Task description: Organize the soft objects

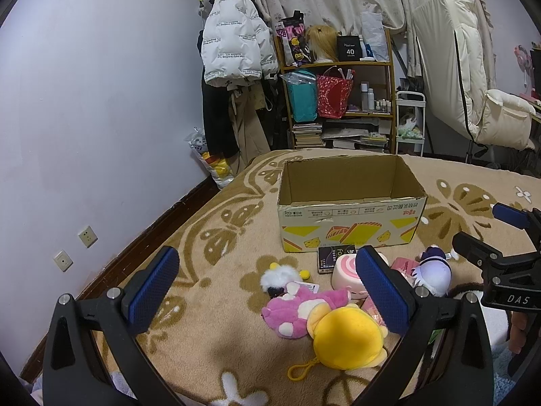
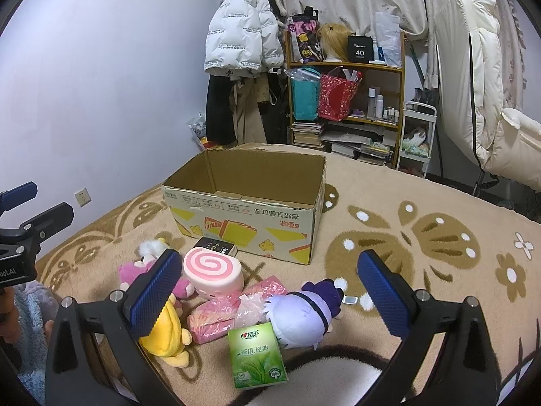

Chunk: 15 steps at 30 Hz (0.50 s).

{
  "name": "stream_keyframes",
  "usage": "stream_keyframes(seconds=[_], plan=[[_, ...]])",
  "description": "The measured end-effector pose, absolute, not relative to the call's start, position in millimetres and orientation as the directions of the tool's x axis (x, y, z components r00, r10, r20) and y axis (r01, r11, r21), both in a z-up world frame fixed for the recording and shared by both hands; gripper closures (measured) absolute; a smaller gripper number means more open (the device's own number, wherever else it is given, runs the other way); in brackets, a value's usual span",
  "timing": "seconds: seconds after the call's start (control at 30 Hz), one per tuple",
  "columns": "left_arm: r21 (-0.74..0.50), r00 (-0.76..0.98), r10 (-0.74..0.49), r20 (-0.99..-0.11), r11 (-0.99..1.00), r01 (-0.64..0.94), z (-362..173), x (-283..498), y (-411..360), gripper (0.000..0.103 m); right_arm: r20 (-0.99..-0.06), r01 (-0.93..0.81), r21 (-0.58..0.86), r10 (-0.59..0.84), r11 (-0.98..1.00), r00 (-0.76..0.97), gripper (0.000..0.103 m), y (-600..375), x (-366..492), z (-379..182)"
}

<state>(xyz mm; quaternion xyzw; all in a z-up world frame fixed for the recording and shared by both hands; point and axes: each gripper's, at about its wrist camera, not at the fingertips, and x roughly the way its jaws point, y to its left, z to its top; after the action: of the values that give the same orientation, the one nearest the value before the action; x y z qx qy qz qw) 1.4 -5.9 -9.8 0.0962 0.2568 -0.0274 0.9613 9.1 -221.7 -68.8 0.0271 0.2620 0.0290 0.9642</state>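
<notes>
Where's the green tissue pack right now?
Right wrist view, bottom centre: the green tissue pack lies on the blanket nearest the camera, touching the purple-haired plush, right of the yellow plush.

Two low wrist views, cardboard box (image 1: 350, 199) shared

Your left gripper's right finger (image 1: 380, 291) hides part of the pink swirl cushion (image 1: 345, 270). Beyond it, the cardboard box (image 1: 351, 230) hides its own floor. Your right gripper's left finger (image 2: 154, 292) covers most of the yellow plush (image 2: 169, 335).

Left tongs (image 1: 267, 291) gape wide above a yellow plush (image 1: 348, 336) and pink plush (image 1: 297, 308) on the bed (image 1: 203, 270), near the cardboard box (image 1: 351, 226).
</notes>
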Motion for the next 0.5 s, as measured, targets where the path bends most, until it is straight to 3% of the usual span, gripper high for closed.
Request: stream_keyframes(seconds=[0.5], plan=[[0.175,0.866,-0.004,-0.501,0.979,0.106,-12.5,0.0,-4.7,0.0,-0.507,-0.041,0.065,0.069,0.997,0.859,0.0,-221.7,9.6,-67.9]])
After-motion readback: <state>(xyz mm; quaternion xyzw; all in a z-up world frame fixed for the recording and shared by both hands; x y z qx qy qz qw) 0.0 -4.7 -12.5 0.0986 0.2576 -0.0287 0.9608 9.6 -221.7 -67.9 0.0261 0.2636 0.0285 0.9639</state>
